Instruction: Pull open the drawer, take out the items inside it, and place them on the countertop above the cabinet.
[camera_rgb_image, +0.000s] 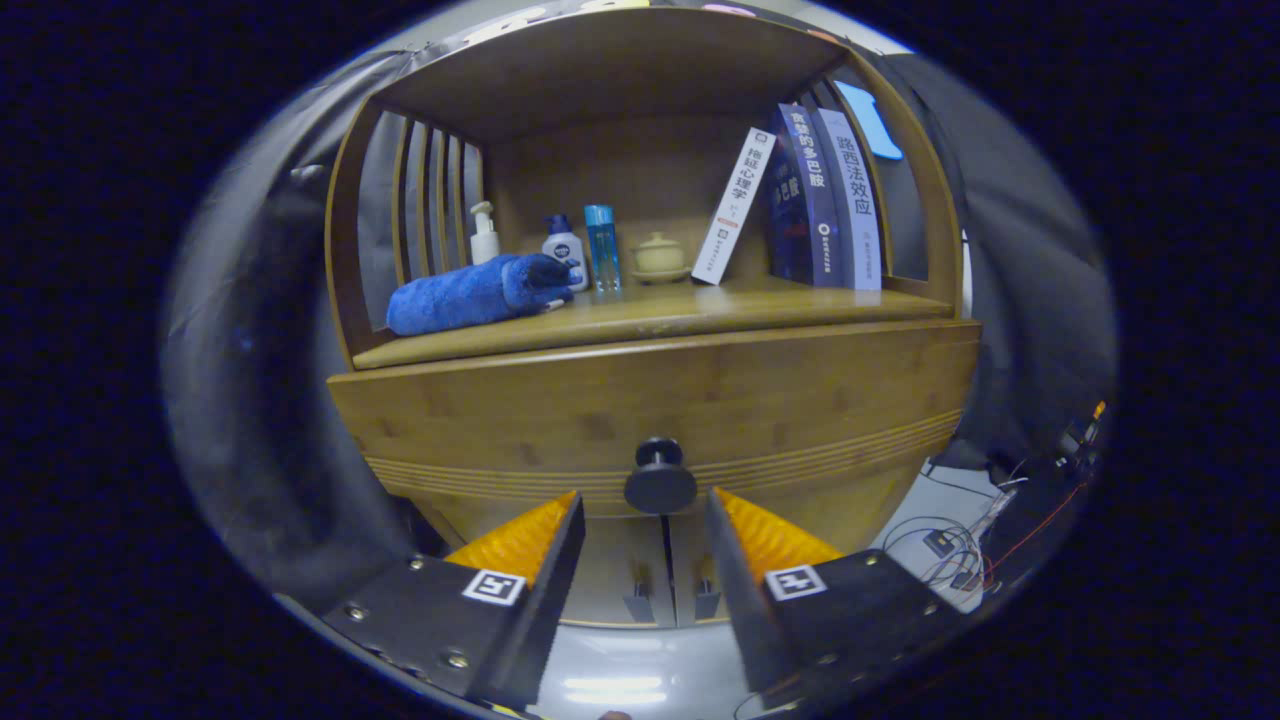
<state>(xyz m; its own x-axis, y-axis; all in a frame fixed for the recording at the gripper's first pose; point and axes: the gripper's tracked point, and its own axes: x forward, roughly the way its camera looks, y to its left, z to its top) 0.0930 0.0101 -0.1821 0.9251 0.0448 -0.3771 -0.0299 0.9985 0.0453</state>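
One wooden cabinet (650, 400) stands ahead, with a single drawer (800, 390) across its front, shut flush with the frame. Above the drawer is the table (800, 305), a wooden top roofed by a shelf board. On it lies one rolled blue towel (470, 292) at the left. At the right stand three books (815, 200): two upright and one white one leaning against them. Between towel and books are three bottles (565, 250): a white pump bottle, a white one with a blue cap, and a clear blue one. Beside them sits one small lidded pot (660, 255). One dark round knob (660, 478) sits at the drawer's middle. The tool (645, 520) is wide open, holding nothing; the knob lies just ahead, between its fingertips, touching neither.
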